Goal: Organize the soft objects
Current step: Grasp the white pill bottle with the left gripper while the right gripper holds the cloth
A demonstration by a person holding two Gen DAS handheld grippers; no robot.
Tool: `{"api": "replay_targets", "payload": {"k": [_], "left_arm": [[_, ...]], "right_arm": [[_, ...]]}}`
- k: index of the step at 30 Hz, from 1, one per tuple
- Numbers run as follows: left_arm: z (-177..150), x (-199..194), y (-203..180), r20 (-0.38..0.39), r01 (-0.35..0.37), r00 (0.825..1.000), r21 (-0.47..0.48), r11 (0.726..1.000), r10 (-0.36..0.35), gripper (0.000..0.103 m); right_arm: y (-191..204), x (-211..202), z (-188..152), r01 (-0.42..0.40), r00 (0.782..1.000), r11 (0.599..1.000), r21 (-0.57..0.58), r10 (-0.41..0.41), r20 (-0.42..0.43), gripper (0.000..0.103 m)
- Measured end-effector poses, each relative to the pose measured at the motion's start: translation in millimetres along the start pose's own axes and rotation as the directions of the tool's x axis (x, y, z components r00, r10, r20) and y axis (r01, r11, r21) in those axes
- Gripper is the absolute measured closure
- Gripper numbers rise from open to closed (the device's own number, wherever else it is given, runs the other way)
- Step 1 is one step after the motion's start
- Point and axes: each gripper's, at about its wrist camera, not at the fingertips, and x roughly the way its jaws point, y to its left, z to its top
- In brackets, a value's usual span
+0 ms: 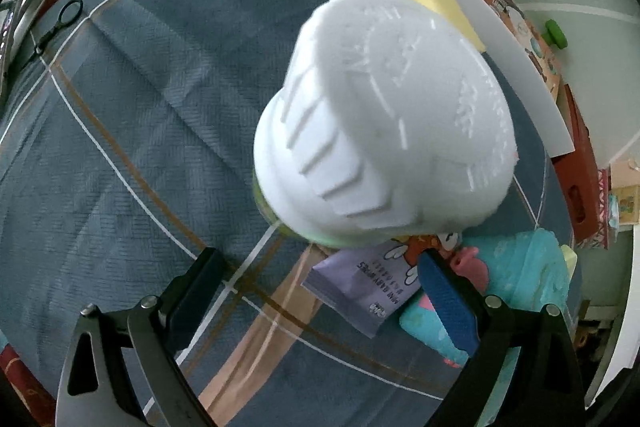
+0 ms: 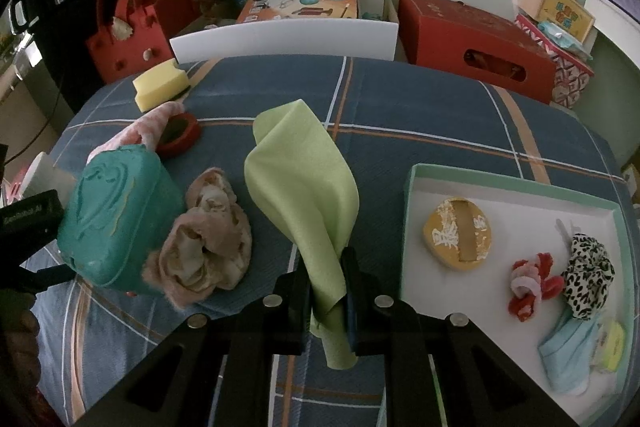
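My right gripper (image 2: 326, 267) is shut on a light green cloth (image 2: 304, 179), which stands up from the jaws in a loose fold above the blue checked bedspread (image 2: 400, 99). A teal-rimmed white tray (image 2: 416, 187) to its right holds a yellow round pad (image 2: 458, 235), a red-pink scrunchie (image 2: 532, 283), a leopard scrunchie (image 2: 588, 267) and a blue mask (image 2: 568, 347). My left gripper (image 1: 320, 275) is open above a purple baby-wipes pack (image 1: 360, 287). A big white ribbed housing (image 1: 384, 115), blurred, fills the middle of the left wrist view.
A teal plastic box (image 2: 116, 215), a crumpled pink cloth (image 2: 204, 239), a red ring (image 2: 178, 135) and a yellow sponge (image 2: 160, 87) lie left of the green cloth. A white board (image 2: 284, 39), red bags and boxes line the far edge. A teal patterned item (image 1: 520, 287) lies beside the wipes.
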Motion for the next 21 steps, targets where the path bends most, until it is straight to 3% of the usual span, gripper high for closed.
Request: {"api": "replay_targets", "payload": {"k": [3, 7, 12, 21], "left_arm": [[0, -1, 6, 0.006, 0.013, 1.0, -0.028, 1.0, -0.013, 0.008], [0, -6, 18, 0.015, 0.039, 0.999, -0.054, 0.998, -0.038, 0.023], [0, -8, 27, 0.016, 0.065, 0.998, -0.071, 0.995, -0.064, 0.03], [-8, -8, 55, 0.007, 0.131, 0.991, -0.148, 0.98, -0.131, 0.079]], "right_arm": [[-1, 0, 0, -0.001, 1.0, 1.0, 0.005, 0.001, 0.001, 0.089], [-2, -1, 0, -0.001, 1.0, 1.0, 0.007, 0.001, 0.003, 0.089], [-1, -2, 0, -0.001, 1.0, 1.0, 0.004, 0.001, 0.003, 0.089], [-1, -2, 1, -0.002, 1.0, 1.0, 0.008, 0.002, 0.004, 0.089]]}}
